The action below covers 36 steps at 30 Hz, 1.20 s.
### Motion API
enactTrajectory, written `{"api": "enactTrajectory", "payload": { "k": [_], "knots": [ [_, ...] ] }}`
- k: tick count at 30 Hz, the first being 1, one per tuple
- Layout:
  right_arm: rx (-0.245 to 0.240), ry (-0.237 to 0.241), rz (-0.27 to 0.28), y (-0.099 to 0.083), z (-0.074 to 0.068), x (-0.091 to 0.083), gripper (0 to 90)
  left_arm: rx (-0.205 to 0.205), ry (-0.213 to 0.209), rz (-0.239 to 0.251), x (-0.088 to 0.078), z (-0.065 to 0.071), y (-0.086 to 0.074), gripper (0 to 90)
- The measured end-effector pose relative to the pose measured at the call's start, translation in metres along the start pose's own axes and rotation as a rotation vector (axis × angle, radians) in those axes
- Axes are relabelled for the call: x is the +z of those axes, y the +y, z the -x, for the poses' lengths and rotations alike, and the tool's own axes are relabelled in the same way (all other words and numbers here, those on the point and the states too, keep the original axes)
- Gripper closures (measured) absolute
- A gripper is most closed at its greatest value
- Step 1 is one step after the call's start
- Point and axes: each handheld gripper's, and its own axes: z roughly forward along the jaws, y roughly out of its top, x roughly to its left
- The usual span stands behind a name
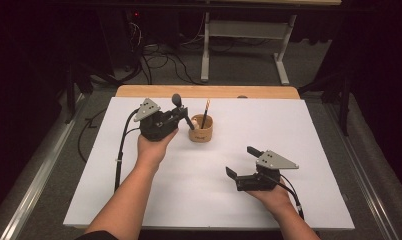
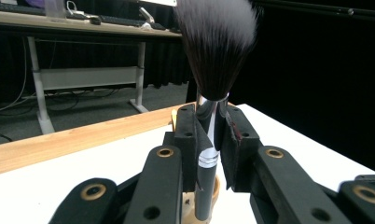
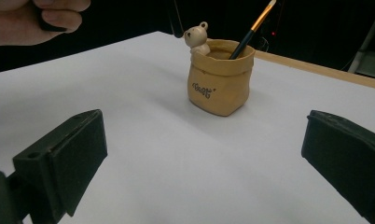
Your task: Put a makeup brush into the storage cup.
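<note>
A tan sack-shaped cup [image 1: 201,131] [image 3: 219,77] with a small bear figure [image 3: 197,37] on its rim stands at the middle back of the white table. A thin pencil-like stick [image 1: 206,113] [image 3: 251,31] leans inside it. My left gripper [image 1: 181,117] [image 2: 209,140] is shut on a makeup brush [image 2: 213,51] [image 1: 177,101], held upright with its dark, white-tipped bristles up, right beside the cup's left rim. The cup's rim [image 2: 216,186] sits just below the brush handle. My right gripper [image 1: 241,161] [image 3: 199,158] is open with nothing between its jaws, to the cup's front right.
The white sheet [image 1: 209,200] covers the table, with a wooden edge [image 1: 209,91] at the back. Beyond it are a desk frame [image 1: 244,40] and cables on the floor [image 1: 159,60]. A hand [image 3: 36,18] holding the left gripper is at the upper left of the right gripper view.
</note>
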Motion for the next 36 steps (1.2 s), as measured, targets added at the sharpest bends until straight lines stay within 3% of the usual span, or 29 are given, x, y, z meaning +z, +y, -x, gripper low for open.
{"api": "enactTrajectory", "payload": {
  "k": [15, 36],
  "knots": [
    [0.001, -0.001, 0.000, 0.000, 0.001, -0.001, 1.8, 0.033, 0.005, -0.006, 0.022, -0.001, 0.021, 77.8],
    [0.005, -0.001, 0.006, 0.000, 0.001, -0.003, 1.9, -0.008, 0.047, -0.042, 0.045, -0.015, 0.019, 77.8]
  ]
}}
